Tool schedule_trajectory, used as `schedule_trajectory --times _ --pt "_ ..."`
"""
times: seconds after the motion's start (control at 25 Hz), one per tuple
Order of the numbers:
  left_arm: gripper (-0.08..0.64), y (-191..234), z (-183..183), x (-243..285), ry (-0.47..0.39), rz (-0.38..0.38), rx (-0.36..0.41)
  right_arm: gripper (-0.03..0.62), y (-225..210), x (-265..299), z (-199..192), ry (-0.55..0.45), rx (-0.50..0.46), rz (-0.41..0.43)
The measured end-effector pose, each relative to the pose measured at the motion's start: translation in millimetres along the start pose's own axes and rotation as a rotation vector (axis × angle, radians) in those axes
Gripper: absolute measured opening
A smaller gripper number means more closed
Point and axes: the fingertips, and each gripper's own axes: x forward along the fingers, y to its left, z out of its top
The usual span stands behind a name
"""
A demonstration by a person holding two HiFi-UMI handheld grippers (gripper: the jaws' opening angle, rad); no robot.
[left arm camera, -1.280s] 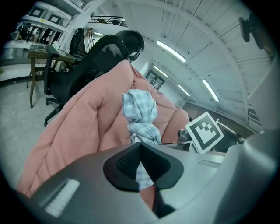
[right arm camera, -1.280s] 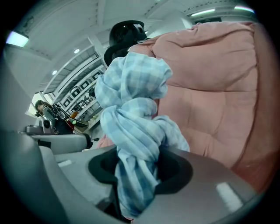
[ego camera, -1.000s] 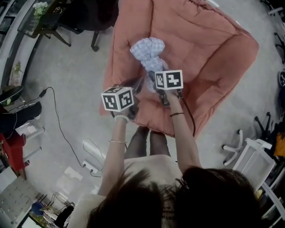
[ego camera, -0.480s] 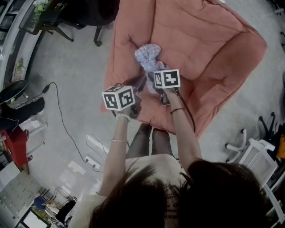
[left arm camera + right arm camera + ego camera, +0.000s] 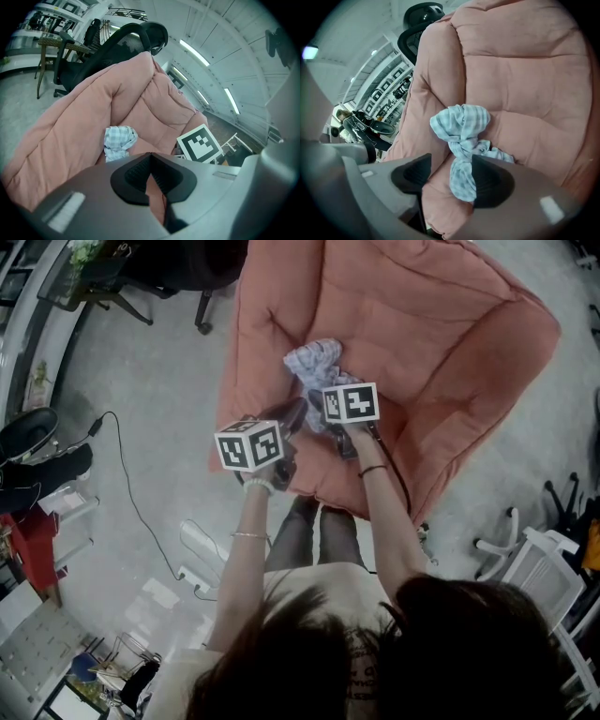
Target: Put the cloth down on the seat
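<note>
A light blue checked cloth [image 5: 314, 360] lies bunched and knotted on the pink padded seat [image 5: 422, 324]. My right gripper [image 5: 322, 416] is just below it in the head view. In the right gripper view the cloth [image 5: 461, 126] rests on the seat [image 5: 525, 70], and its tail reaches down between the jaws of my right gripper [image 5: 449, 176]. Those jaws have just been opening and stand wide apart, with the tail close to the right-hand pad. My left gripper [image 5: 289, 427] is at the seat's front left edge. In its own view the left gripper [image 5: 150, 161] is shut, with the cloth [image 5: 118, 140] beyond it.
A black office chair [image 5: 187, 268] stands behind the seat's left side. A cable [image 5: 131, 502] and a power strip [image 5: 192, 592] lie on the floor at the left. White chair frames [image 5: 544, 568] stand at the right. The person's legs are against the seat's front edge.
The cloth has sunk lower onto the seat and looks flatter. My right gripper came down a little with it and its jaws have spread. The left gripper has stayed put.
</note>
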Motion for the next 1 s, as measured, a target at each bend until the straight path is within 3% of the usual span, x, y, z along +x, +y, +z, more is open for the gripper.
schedule_trajectory --times 0.48,1.0 --pt "0.006 -12 -7 -14 -0.009 -0.017 0.008 0.256 16 -36 -2 -0.081 0.048 0.06" --pt "0.006 -46 -8 -31 -0.001 -0.075 0.059 0.199 40 -90 9 -0.204 0.022 0.075"
